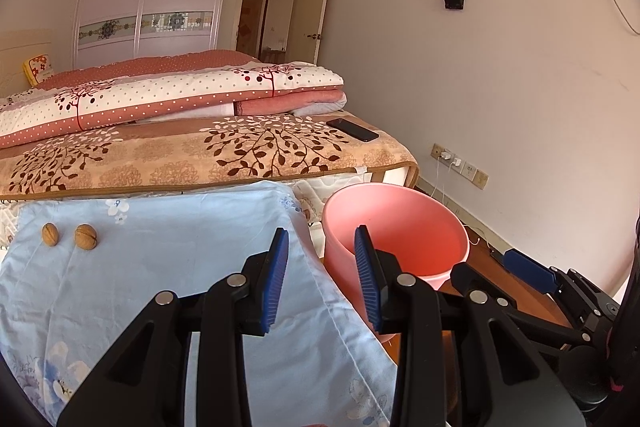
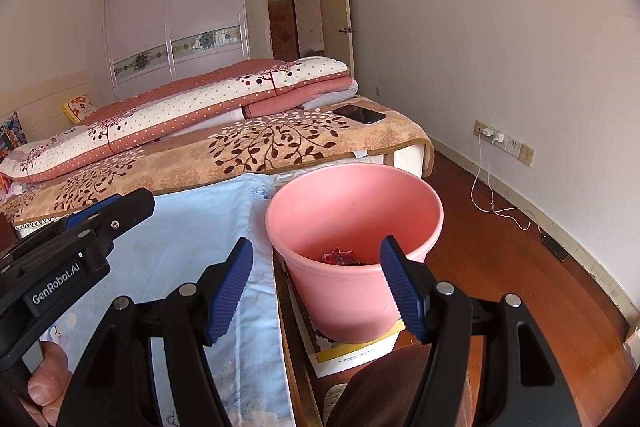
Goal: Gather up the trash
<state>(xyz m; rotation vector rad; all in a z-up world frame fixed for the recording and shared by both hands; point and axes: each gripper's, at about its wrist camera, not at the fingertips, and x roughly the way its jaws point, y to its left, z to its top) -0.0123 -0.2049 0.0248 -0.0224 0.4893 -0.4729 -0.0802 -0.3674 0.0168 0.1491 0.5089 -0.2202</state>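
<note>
Two brown walnuts (image 1: 50, 234) (image 1: 85, 235) lie side by side on a light blue floral cloth (image 1: 160, 267), far left of my left gripper (image 1: 322, 229). That gripper is open with nothing between its blue pads, over the cloth's right edge beside a pink bucket (image 1: 400, 219). In the right wrist view my right gripper (image 2: 317, 242) hangs open and empty in front of the bucket (image 2: 352, 207). A crumpled red wrapper (image 2: 338, 255) lies at the bucket's bottom. One finger (image 1: 528, 269) of the right gripper shows at the right of the left wrist view.
The bucket stands on a yellow and white box (image 2: 360, 353) on the wooden floor (image 2: 500, 267). Behind is a bed (image 1: 200, 155) with folded quilts (image 1: 180, 95) and a black phone (image 2: 359, 114). Chargers and a cable (image 2: 486, 187) hang by the right wall. A person's hand (image 2: 44, 387) is at lower left.
</note>
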